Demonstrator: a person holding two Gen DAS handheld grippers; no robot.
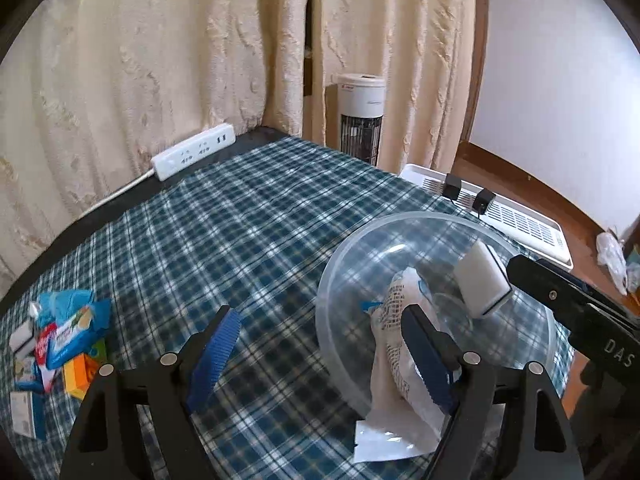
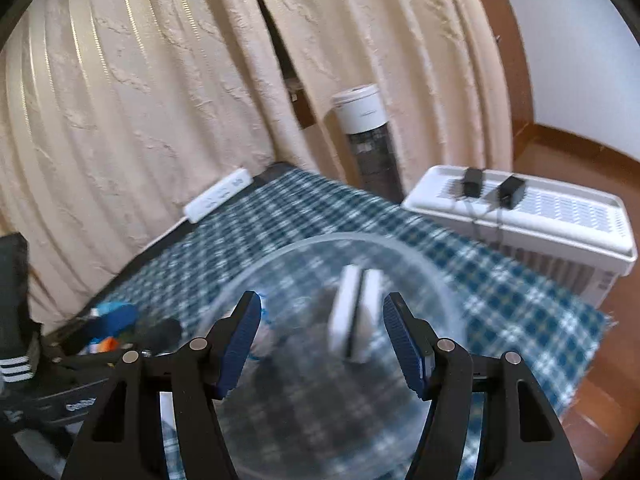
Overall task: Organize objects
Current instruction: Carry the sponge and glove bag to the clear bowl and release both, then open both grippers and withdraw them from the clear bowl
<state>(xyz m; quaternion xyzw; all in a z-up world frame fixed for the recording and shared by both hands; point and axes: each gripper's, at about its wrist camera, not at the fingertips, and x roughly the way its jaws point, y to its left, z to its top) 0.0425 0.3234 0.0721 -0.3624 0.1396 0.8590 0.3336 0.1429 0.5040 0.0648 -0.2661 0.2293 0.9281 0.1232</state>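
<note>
1. My left gripper (image 1: 320, 344) has its fingers spread wide and grips nothing; its right finger (image 1: 424, 356) lies against a white packet (image 1: 394, 344).
2. That packet leans over the near rim of the clear bowl (image 1: 348, 276), part inside, its lower end on the plaid cloth (image 1: 240, 216).
3. My right gripper (image 2: 322, 340) is wide open over the bowl (image 2: 248, 280), with nothing between its pads.
4. A white block with a dark stripe (image 2: 356, 312) sits between those fingers, blurred; I can't tell whether it touches either. In the left view the block (image 1: 482, 282) is over the bowl, just beside the right gripper's black body.
5. A pile of packets and small boxes (image 1: 60, 344) lies at the cloth's left edge, well apart from the bowl.
6. A power strip (image 1: 192, 156) sits at the far edge by the curtain.
</note>
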